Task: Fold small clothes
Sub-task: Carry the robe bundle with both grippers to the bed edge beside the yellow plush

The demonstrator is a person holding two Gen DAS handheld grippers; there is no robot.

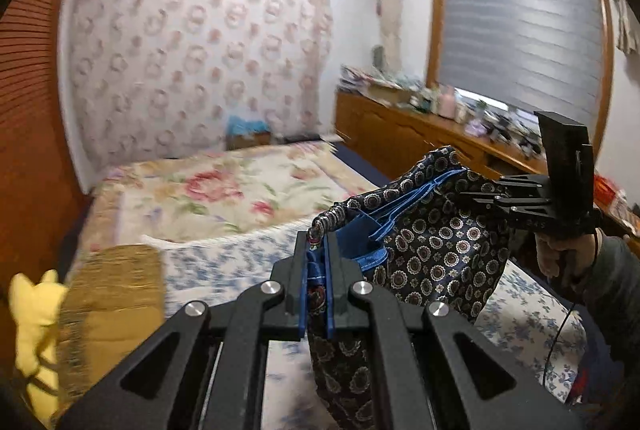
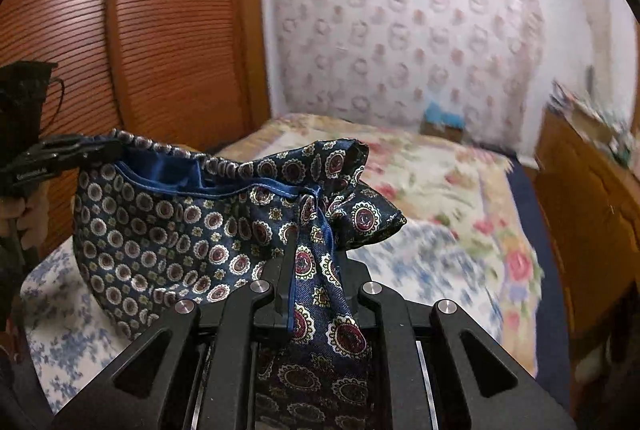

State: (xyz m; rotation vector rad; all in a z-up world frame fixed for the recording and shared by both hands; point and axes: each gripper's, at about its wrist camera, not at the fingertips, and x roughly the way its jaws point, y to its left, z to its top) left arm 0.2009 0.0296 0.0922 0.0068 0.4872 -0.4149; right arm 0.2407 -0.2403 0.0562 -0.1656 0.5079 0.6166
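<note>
Both the left gripper [image 1: 316, 246] and right gripper [image 2: 312, 250] pinch the patterned shorts' [image 1: 432, 230] waistband; the slippery fabric could slide free toward six o'clock.

The navy garment [image 1: 432, 242] with round medallion print and blue lining is hanging slack above the bed, bunched, its upper edge stretching between 2 raised ends.
</note>
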